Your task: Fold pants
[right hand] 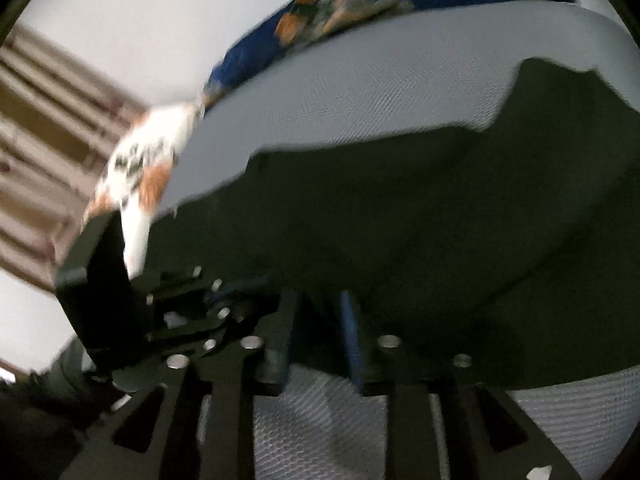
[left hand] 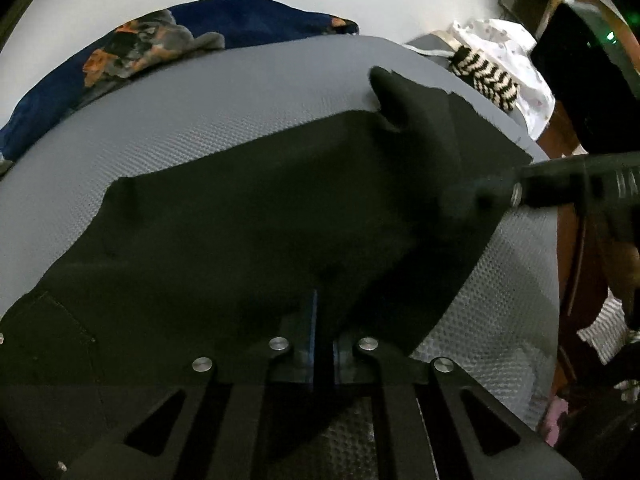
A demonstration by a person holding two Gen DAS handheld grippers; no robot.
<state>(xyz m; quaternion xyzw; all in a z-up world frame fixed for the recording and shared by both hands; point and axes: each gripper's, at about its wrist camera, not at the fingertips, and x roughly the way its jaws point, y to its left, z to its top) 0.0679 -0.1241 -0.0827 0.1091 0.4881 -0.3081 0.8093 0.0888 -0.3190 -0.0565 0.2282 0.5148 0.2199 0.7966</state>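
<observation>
Black pants [left hand: 248,232] spread on grey mattress [left hand: 200,120], hem pinched in closed left gripper [left hand: 324,320], right gripper [right hand: 320,320] part-open astride edge, seemingly readying fold.

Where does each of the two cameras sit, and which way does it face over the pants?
Left wrist: rides the left gripper, jaws shut, looking down over the black pants on the grey mat; the right gripper enters at right.
Right wrist: rides the right gripper, jaws apart, facing the pants; the left gripper shows at left.
Shared: pants, mat, blue patterned cloth.
</observation>
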